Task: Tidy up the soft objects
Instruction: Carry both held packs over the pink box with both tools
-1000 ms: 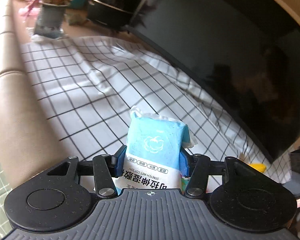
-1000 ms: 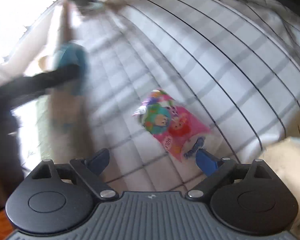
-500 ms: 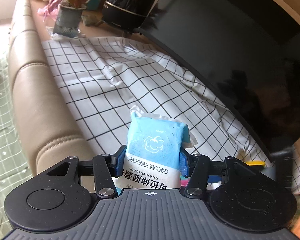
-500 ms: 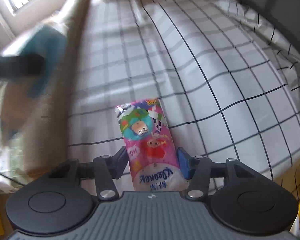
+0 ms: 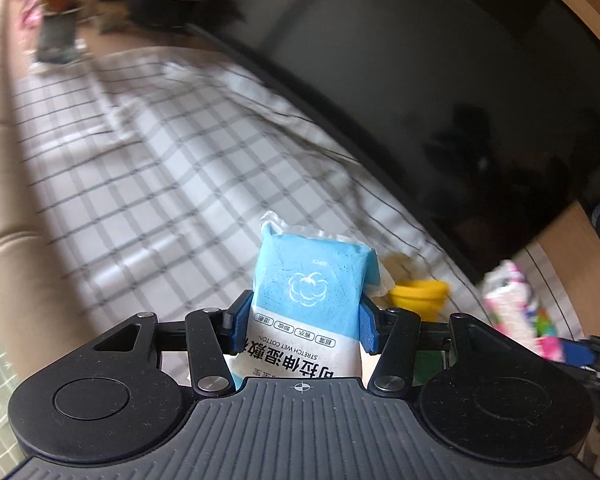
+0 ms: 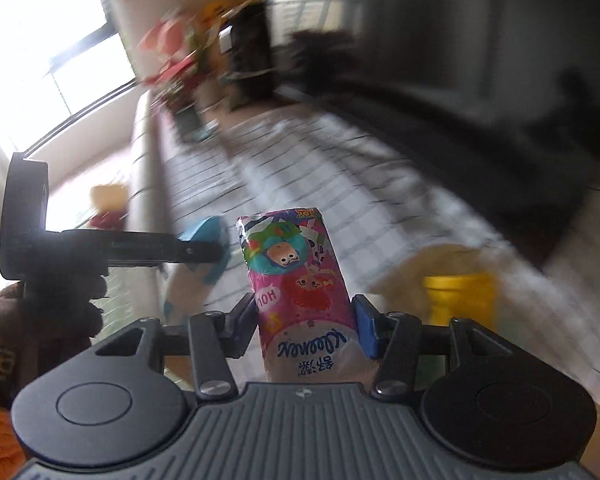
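The right gripper (image 6: 305,330) has just clamped the pink tissue pack (image 6: 300,292) and lifted it; the left gripper (image 5: 300,326) still pinches the blue wipes (image 5: 306,292), both ready for sorting.

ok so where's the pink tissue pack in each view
Left wrist view: the pink tissue pack is at the far right edge, blurred, with a blue finger of the other gripper at its lower end.
Right wrist view: it stands in the centre, clamped between the right gripper pads, clear of the checked cloth.
Shared landmark: the yellow cup, right of centre in both.
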Demonstrator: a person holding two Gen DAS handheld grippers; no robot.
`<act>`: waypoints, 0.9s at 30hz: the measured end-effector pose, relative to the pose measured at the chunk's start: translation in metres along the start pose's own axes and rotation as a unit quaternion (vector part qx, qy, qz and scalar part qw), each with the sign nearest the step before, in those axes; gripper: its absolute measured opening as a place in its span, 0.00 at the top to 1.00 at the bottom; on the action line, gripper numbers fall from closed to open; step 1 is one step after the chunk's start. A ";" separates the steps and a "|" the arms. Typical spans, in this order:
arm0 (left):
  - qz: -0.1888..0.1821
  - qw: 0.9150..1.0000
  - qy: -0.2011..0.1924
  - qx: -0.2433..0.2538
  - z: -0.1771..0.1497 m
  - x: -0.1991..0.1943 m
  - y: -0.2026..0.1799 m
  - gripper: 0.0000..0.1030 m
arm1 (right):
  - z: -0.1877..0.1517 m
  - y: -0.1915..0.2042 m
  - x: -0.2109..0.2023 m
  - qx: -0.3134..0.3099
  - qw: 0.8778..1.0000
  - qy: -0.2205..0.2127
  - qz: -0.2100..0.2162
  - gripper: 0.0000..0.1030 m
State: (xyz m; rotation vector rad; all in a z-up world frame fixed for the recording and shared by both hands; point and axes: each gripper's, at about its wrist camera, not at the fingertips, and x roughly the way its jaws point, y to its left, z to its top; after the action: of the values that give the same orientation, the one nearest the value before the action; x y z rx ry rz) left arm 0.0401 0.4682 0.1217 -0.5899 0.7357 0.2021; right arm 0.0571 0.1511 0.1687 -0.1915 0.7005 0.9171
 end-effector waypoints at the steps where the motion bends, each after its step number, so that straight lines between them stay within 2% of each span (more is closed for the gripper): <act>1: -0.005 1.000 0.006 0.006 -0.002 0.004 -0.012 0.45 | -0.005 -0.012 -0.011 0.009 1.000 -0.007 -0.011 0.51; 5: -0.011 0.999 0.032 0.029 -0.013 0.025 -0.057 0.45 | -0.029 -0.060 -0.053 0.047 0.996 -0.035 -0.064 0.51; 8: -0.030 0.997 0.053 0.045 -0.024 0.038 -0.088 0.45 | -0.052 -0.091 -0.082 0.073 0.991 -0.052 -0.102 0.51; 14: -0.073 0.988 0.085 0.104 -0.051 0.067 -0.171 0.45 | -0.100 -0.147 -0.128 0.134 0.975 -0.080 -0.159 0.51; 18: -0.114 0.976 0.107 0.154 -0.074 0.087 -0.238 0.45 | -0.132 -0.185 -0.156 0.175 0.957 -0.098 -0.208 0.51; 21: -0.149 0.961 0.126 0.196 -0.095 0.101 -0.292 0.45 | -0.159 -0.210 -0.170 0.203 0.945 -0.101 -0.237 0.51; 25: -0.196 0.942 0.156 0.222 -0.125 0.122 -0.355 0.45 | -0.185 -0.242 -0.175 0.243 0.932 -0.098 -0.250 0.50; 27: -0.217 0.936 0.165 0.224 -0.138 0.135 -0.378 0.45 | -0.194 -0.253 -0.171 0.250 0.929 -0.106 -0.251 0.45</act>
State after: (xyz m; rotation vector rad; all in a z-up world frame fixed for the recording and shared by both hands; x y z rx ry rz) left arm 0.2010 0.0755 0.1127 -0.3369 0.9200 -0.4783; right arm 0.0939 -0.2010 0.0940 0.1779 0.6213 0.2441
